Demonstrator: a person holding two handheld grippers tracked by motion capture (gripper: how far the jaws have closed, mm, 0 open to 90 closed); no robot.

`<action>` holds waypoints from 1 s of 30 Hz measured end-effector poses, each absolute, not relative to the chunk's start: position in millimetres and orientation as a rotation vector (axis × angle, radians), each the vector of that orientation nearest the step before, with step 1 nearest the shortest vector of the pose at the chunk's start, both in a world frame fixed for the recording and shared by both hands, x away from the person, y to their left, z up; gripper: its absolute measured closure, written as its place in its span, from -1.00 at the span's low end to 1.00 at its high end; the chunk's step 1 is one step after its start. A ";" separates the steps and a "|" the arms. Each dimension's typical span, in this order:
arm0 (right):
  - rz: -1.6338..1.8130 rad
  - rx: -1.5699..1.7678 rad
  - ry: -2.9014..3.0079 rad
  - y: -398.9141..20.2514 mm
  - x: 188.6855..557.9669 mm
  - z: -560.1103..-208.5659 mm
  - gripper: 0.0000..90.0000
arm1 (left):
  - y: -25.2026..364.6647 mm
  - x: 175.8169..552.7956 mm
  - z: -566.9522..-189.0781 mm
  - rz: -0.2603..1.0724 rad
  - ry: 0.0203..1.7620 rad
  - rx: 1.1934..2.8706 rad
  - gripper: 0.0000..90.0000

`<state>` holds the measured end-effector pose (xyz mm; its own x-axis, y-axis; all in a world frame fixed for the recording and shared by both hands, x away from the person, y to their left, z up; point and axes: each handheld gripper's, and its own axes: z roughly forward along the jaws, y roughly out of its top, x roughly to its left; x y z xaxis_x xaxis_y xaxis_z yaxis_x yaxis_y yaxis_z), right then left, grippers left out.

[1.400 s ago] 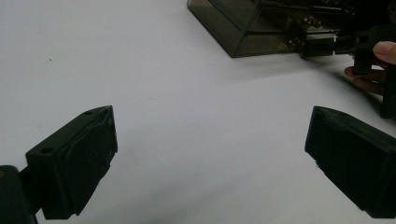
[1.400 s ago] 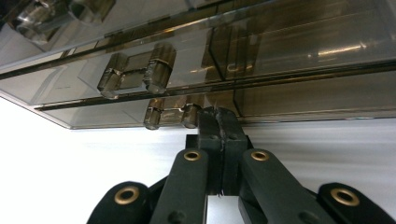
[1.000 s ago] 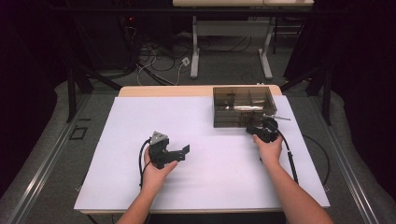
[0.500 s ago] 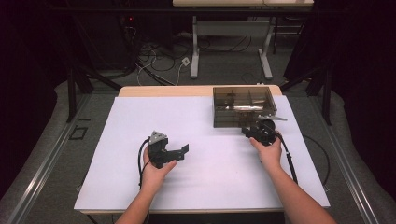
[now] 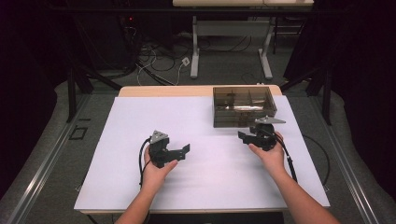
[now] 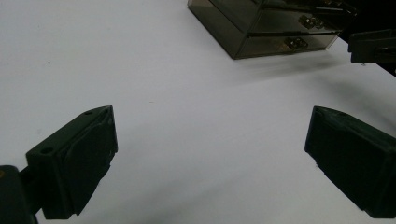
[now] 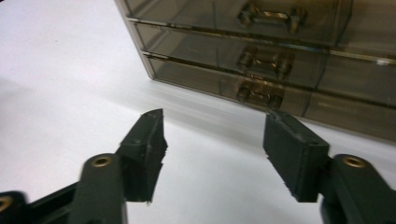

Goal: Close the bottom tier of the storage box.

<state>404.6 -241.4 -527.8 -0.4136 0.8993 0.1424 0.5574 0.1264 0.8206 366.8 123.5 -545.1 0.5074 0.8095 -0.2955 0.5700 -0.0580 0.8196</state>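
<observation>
A smoky see-through drawer box [image 5: 243,105] stands at the back right of the white table top [image 5: 140,116]. Three stacked drawers with small handles [image 7: 264,60] face my right gripper [image 7: 215,140]. Its jaws have just been opening and nothing lies between them. In the high view the right gripper [image 5: 250,136] hovers just in front of the box, apart from it. My left gripper [image 5: 182,151] is held left of centre, pointing right toward the box [image 6: 266,28]. The left gripper [image 6: 210,135] is wide open over bare white surface. The right gripper [image 6: 373,46] shows at that view's right edge.
A strip of wooden table edge [image 5: 163,91] runs behind the white sheet. Beyond it on the floor lie cables [image 5: 159,63] and the legs of another table [image 5: 194,51]. Cables trail from both grippers toward the table's near edge.
The right gripper has drawn back a little from the box front, toward the person, and risen. Its jaws have spread apart. The left hand has stayed put.
</observation>
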 end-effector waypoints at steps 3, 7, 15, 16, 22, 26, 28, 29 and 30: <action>1.203 1.370 2.034 -239.8 400.1 -523.9 -0.25 | 122.6 367.2 -543.5 0.294 1.165 1.739 -0.94; 1.226 1.343 2.046 -238.5 394.4 -518.9 -0.42 | 123.9 366.5 -540.9 0.299 1.159 1.744 -0.94; 1.248 1.302 2.085 -234.3 382.8 -512.2 -0.67 | 132.0 363.1 -536.9 0.306 1.165 1.745 -0.94; 1.201 1.302 2.081 -232.2 381.1 -511.8 -0.68 | 133.1 362.5 -536.0 0.305 1.164 1.745 -0.94; 1.141 1.272 2.090 -226.5 369.7 -512.5 -0.78 | 138.5 358.1 -531.8 0.317 1.159 1.754 -0.94; 1.168 1.268 2.088 -226.3 362.9 -510.9 -0.78 | 142.8 355.0 -531.4 0.315 1.159 1.765 -0.94; 1.180 1.254 2.095 -226.7 359.5 -509.6 -0.78 | 144.6 353.4 -531.4 0.310 1.161 1.763 -0.94; 1.182 1.258 2.100 -226.9 357.3 -508.7 -0.78 | 145.8 352.5 -531.1 0.308 1.160 1.768 -0.94; 1.184 1.255 2.097 -227.6 355.6 -508.1 -0.78 | 146.9 351.7 -530.9 0.307 1.156 1.771 -0.94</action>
